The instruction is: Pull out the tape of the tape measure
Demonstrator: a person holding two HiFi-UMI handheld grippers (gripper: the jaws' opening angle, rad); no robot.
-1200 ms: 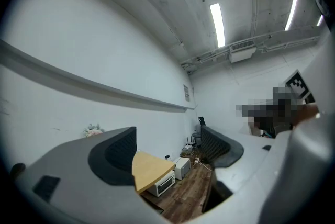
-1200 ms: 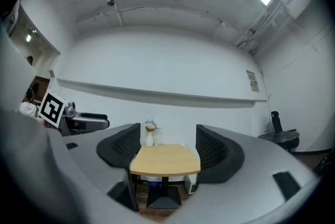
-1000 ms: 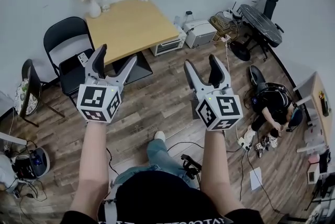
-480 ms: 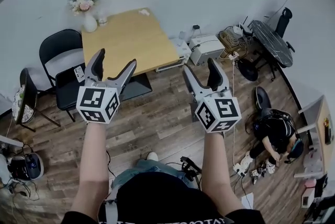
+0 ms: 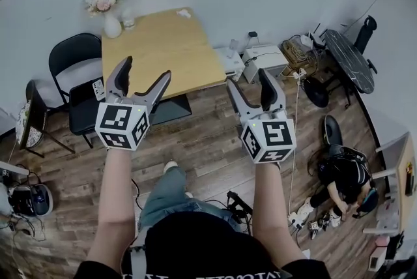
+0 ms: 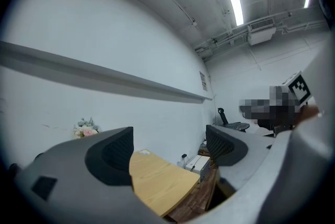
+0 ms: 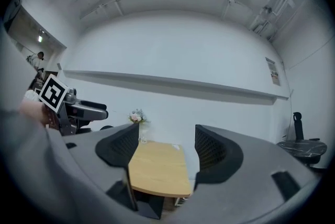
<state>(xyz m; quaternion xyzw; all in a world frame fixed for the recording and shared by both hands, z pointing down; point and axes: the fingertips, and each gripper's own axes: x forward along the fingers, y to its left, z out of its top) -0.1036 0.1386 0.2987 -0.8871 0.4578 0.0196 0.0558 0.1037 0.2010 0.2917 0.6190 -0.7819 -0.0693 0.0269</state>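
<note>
Tape measure: not made out in any view. A small white scrap (image 5: 184, 12) lies at the far edge of the tabletop (image 5: 163, 43), upper middle of the head view, but I cannot tell what it is.
Change: the tabletop has drawn nearer, now just beyond both grippers. Both sets of fingers have just been opening.
Meaning: probably still the approach, with no tape pulled yet.
Pointing, long axis: cannot be told until the tape measure is found.
Left gripper (image 5: 144, 70): fingers spread wide, nothing between them, aimed at the tabletop's left part.
Right gripper (image 5: 249, 79): fingers spread wide, empty, off the tabletop's lower right corner.
Around: a vase of flowers (image 5: 111, 10) at the tabletop's far left corner, a black chair (image 5: 78, 69) to its left.
</note>
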